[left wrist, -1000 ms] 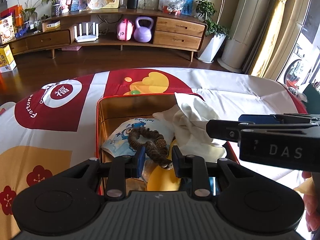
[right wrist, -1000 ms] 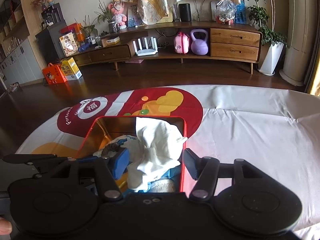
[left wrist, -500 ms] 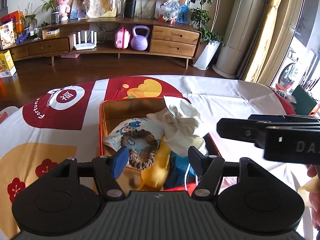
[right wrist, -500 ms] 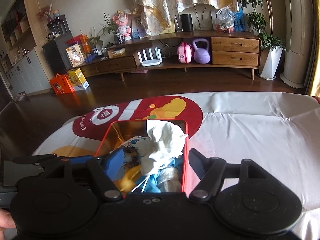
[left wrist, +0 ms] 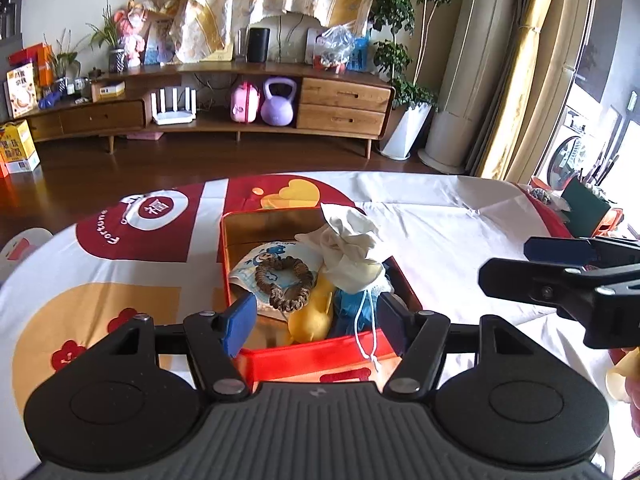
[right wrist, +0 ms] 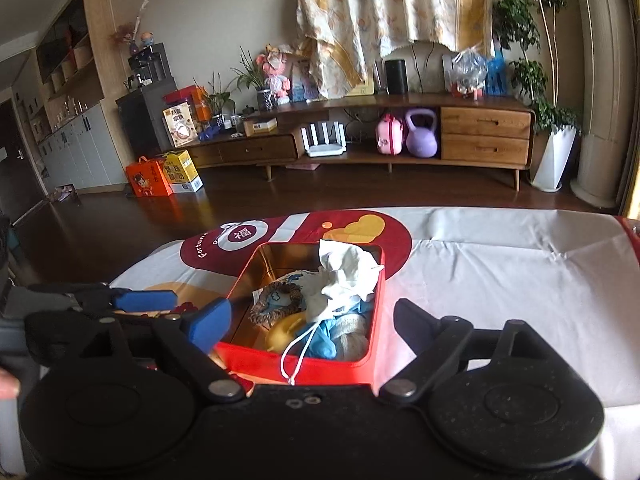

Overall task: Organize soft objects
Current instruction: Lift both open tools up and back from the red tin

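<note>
Printed cloth covers the desk (left wrist: 460,216). Red tin (left wrist: 320,350) holds a limp, light white cloth (left wrist: 352,252); pinch its crest. Left claw (left wrist: 316,318) half-open, empty; right claw (right wrist: 312,320) opening, empty.

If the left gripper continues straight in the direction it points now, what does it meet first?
Most likely the soft things in the red tin. The left gripper, its jaws apart and empty, aims down into the tin's near end, at the yellow soft toy and blue cloth. Depth is unclear, so the near rim might come first.

Table draped in white cloth (left wrist: 440,232) with red and yellow printed motifs, open red tin box (left wrist: 316,354) resting directly on it, over the print's edge
</note>
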### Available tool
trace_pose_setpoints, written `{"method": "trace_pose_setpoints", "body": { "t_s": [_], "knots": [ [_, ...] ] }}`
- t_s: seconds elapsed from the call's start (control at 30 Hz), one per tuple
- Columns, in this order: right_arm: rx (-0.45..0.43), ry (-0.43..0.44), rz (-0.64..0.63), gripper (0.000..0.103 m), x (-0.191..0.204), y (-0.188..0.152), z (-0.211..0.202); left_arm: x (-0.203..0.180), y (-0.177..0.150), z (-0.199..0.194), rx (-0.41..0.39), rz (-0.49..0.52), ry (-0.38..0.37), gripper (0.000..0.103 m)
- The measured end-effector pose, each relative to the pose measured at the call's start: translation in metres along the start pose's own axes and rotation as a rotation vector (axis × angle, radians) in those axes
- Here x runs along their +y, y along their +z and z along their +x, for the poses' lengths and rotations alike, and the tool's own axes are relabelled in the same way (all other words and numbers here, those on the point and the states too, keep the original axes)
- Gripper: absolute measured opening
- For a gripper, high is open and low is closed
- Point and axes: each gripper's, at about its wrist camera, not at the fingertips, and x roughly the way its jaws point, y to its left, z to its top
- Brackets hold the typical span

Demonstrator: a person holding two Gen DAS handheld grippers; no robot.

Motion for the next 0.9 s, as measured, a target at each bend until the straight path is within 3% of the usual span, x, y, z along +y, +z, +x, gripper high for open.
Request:
{"method": "trace_pose_setpoints", "body": {
  "t_s": [0.07, 0.13, 0.3, 0.4, 0.57, 0.7, 0.9],
  "knots": [
    [-0.015, -0.008, 0.002, 0.092, 0.0, -0.004, -0.007, 0.0, -0.002, -0.01, -0.014, -0.004, -0.001, 0.067],
    [-0.031, -0.012, 0.003, 0.095, 0.002, -0.009, -0.014, -0.001, -0.004, -0.02, -0.031, -0.001, -0.004, 0.076],
    [-0.069, -0.032, -0.002, 0.102, 0.007, -0.02, -0.028, -0.006, -0.009, -0.042, -0.069, 0.0, -0.018, 0.077],
    [-0.088, -0.036, -0.001, 0.103, 0.009, -0.026, -0.035, -0.008, -0.014, -0.054, -0.089, -0.004, -0.028, 0.082],
    [-0.112, -0.032, 0.003, 0.103, 0.012, -0.033, -0.044, -0.014, -0.024, -0.068, -0.105, 0.007, -0.026, 0.083],
    [-0.104, -0.028, 0.008, 0.103, 0.013, -0.039, -0.047, -0.017, -0.033, -0.078, -0.125, -0.005, -0.038, 0.095],
    [-0.11, -0.024, 0.02, 0.103, 0.016, -0.048, -0.052, -0.018, -0.041, -0.091, -0.145, -0.027, -0.027, 0.098]
  ]
}}
